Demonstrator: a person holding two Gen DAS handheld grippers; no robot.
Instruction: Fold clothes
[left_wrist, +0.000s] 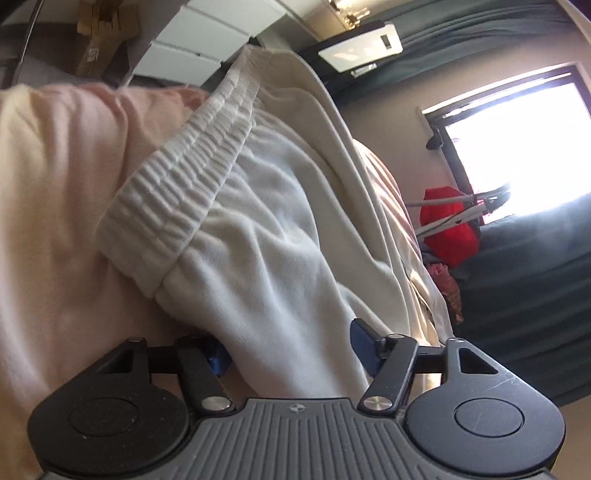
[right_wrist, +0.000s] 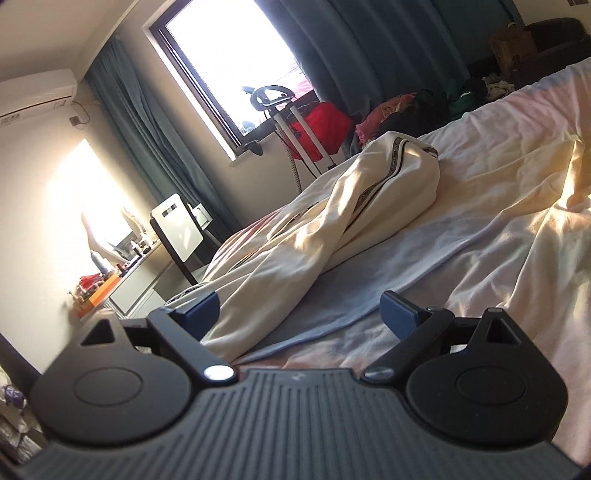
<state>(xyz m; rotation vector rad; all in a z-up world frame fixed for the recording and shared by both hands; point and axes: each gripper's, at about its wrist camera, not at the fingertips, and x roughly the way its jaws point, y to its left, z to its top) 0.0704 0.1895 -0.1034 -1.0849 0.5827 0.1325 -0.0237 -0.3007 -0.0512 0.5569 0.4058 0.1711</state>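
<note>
The left gripper (left_wrist: 291, 349) clamps soft, fleecy white trousers (left_wrist: 258, 229) below their ribbed elastic waistband (left_wrist: 177, 184); the right gripper (right_wrist: 301, 314) gapes over the rumpled bedsheet (right_wrist: 498, 229).

Both wrist views sit low over the bed (right_wrist: 498, 206), the left rolled and pressed close, sharing the window (right_wrist: 221, 55) and cream trousers (left_wrist: 273, 229).

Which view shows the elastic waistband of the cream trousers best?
The left wrist view: the ribbed waistband fills the frame close up, just beyond the left gripper, which has fabric between its fingers. The right wrist view shows only the trousers' striped legs lying on the bed; no waistband is visible.
</note>
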